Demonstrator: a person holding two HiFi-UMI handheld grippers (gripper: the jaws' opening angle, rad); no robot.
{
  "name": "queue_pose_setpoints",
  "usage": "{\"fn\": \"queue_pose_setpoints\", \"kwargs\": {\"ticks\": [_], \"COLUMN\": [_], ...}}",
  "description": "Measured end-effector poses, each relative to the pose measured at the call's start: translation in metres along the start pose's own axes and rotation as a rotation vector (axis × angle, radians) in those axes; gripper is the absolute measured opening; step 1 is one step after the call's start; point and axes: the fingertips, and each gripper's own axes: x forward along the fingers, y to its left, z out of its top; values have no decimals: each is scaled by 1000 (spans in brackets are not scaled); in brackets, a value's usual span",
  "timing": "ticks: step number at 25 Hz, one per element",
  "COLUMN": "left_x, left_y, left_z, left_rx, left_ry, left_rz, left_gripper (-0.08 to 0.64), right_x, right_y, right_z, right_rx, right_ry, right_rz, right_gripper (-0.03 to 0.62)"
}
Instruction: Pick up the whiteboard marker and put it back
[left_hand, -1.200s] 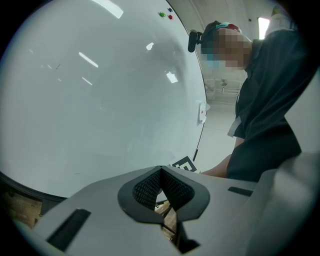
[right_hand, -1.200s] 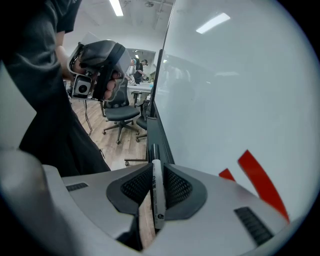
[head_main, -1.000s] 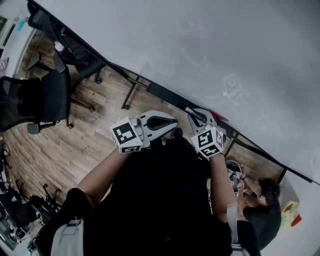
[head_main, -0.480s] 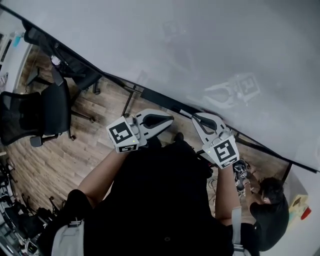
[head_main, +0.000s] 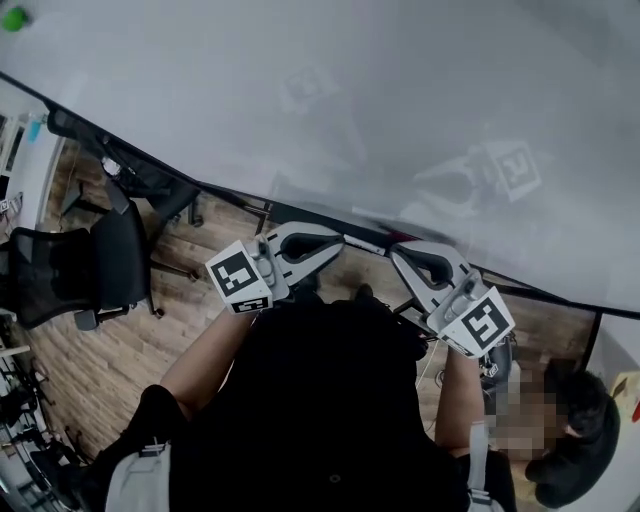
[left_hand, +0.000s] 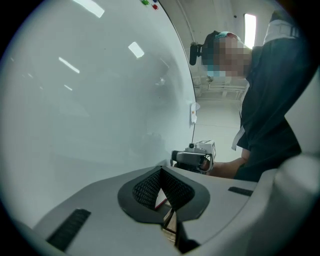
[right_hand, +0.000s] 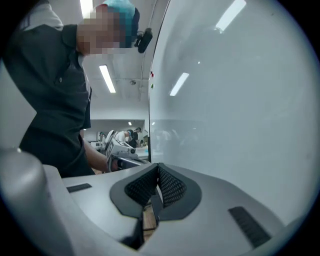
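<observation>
From where I stand, the left gripper and right gripper hover with jaws pressed together, empty, at the whiteboard ledge, and a dark sliver between them is probably the whiteboard marker, so reaching in unopened could knock it off.

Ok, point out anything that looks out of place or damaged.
Nothing stands out. The whiteboard looks clean and undamaged, and the left gripper and right gripper are held near it with jaws together, holding nothing.
</observation>
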Motion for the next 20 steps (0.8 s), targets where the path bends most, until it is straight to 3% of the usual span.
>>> {"fn": "queue_pose_setpoints", "kwargs": {"ticks": [6,15,20], "left_x": [35,79,101], "left_y": [-25,-42,-50], "left_z": [28,14,1], "left_rx": [61,40,20], "left_ry": [-19,9,13], "left_rz": [-37,-47,-11], "left_gripper": [11,11,11], "right_x": [-59,-96,-111], "right_y": [-7,-24,-27], "right_z": [33,20,5], "right_rx": [95,115,98], "right_ry": [-170,-152,-123], "right_rz": [9,12,66], "right_gripper": [18,18,18]}}
